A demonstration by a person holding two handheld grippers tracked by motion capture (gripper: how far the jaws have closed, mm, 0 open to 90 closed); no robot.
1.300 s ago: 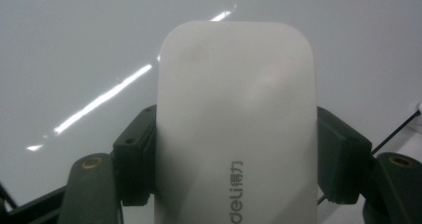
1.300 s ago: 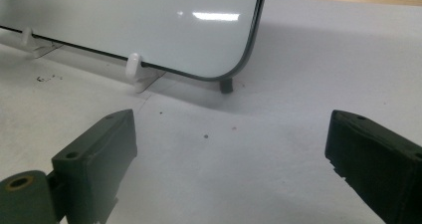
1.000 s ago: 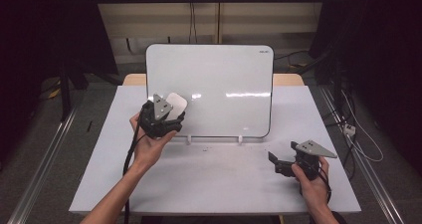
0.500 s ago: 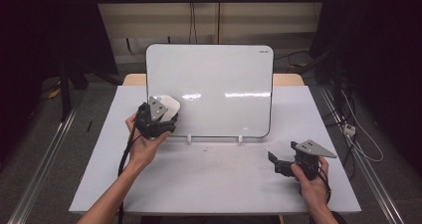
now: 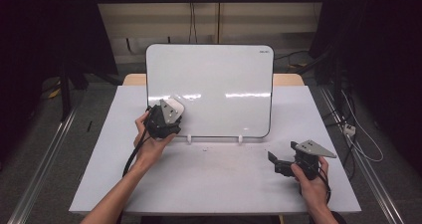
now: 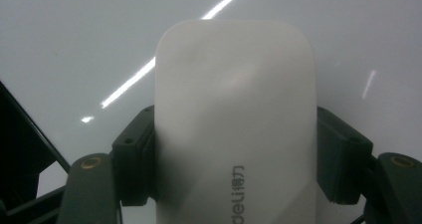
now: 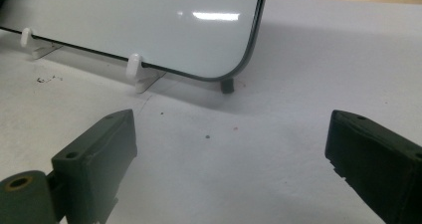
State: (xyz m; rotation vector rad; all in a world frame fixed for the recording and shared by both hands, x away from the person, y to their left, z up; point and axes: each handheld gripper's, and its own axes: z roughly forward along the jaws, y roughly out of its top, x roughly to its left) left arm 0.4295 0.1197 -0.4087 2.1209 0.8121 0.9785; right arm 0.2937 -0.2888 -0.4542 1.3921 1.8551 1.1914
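Left claw (image 5: 169, 115) had slid down the whiteboard (image 5: 219, 84), clamped on the white eraser (image 6: 234, 124) flat vs its lower-left face. Right claw (image 5: 278, 163) sat wide open, empty, on desk (image 5: 214, 184). Best w/ even pressure, overlapping strokes

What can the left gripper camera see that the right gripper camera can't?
Left gripper view: a white eraser with grey printed lettering, squeezed between that gripper's two black jaws and held close in front of the shiny board.

Right gripper view: its own jaws standing wide apart with nothing between them, the white table, the board's rounded lower corner, two small white clips under its bottom edge, and a few dark specks on the table.

Both views: the whiteboard with bright light streaks reflected on it, and a pair of black jaws rising from the bottom of the picture.
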